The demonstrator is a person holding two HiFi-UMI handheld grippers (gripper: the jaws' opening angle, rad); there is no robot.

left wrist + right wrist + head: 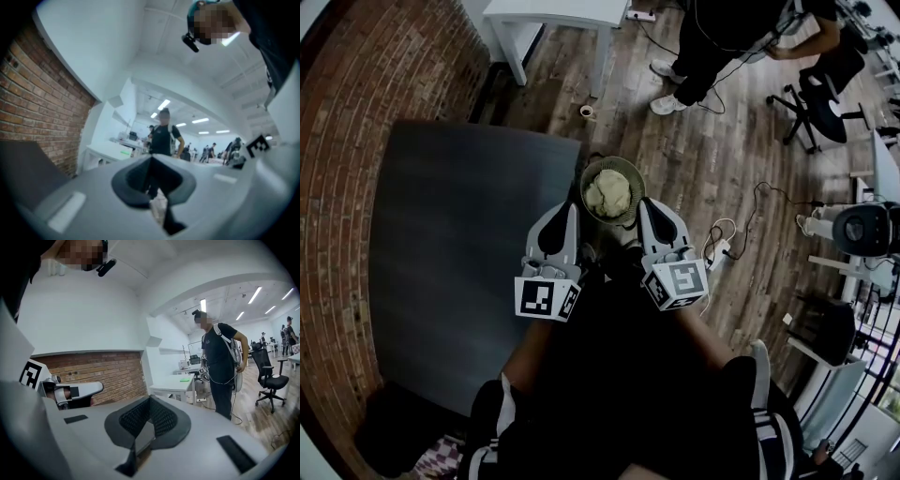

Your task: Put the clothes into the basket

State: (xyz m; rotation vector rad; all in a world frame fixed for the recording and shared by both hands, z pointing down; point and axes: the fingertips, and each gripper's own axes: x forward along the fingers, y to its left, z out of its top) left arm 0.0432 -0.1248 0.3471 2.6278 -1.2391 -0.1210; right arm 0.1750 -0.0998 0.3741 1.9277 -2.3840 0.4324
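Both tools sit close against your body. Your left gripper (574, 206) and your right gripper (645, 202) have their jaws pressed together with nothing between them, so you have no cloth to drop. The pale clothes (609, 192) lie bundled inside the round basket (585, 181), which stands on the floor just past your fingertips, beside the corner of the dark table (459, 244).

The main risk is the basket itself. A careless push forward with either tip could nudge its rim and tip it, spilling the bundle. To your right, a white cable (724, 232) trails across the boards, and a sideways step could snag it. Farther off, a standing person (712, 42) could walk into your path.
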